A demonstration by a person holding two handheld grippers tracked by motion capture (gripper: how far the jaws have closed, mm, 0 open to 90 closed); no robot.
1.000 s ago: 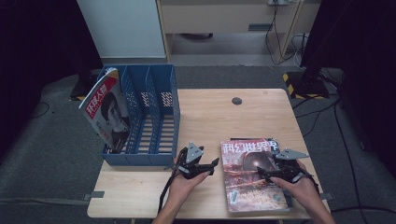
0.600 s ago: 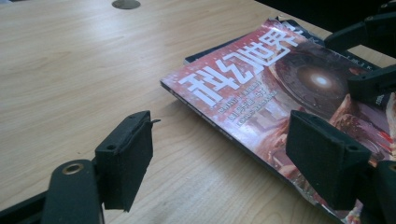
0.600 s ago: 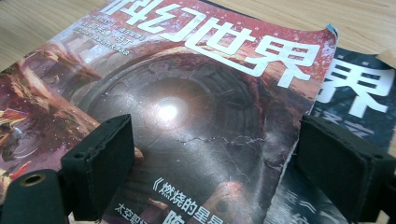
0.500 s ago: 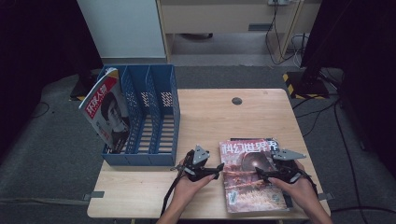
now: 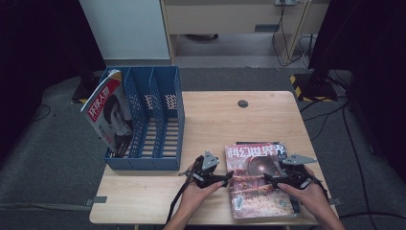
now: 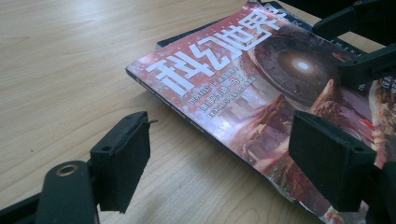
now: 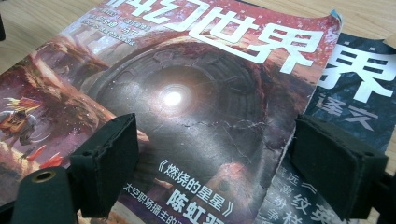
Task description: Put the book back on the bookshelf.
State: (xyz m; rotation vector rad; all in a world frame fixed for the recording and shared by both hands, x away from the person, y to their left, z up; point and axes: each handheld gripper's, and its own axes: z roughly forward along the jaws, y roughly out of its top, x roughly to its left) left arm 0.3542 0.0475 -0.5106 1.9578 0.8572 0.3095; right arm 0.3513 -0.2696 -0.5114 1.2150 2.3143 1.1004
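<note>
Left gripper (image 5: pixel 224 178) has shifted rightward to left edge of red magazine (image 5: pixel 256 178), jaws just opening, edge between them, ungripped. Right gripper (image 5: pixel 271 179) gapes over cover, jaws just narrowing, second magazine (image 7: pixel 359 93) beneath. Lift imminent; file rack (image 5: pixel 143 120) beyond left gripper.

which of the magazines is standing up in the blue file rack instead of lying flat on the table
The red-and-white magazine with a face on its cover, leaning in the blue plastic file rack's leftmost slot. The red sci-fi magazine lies flat.
</note>
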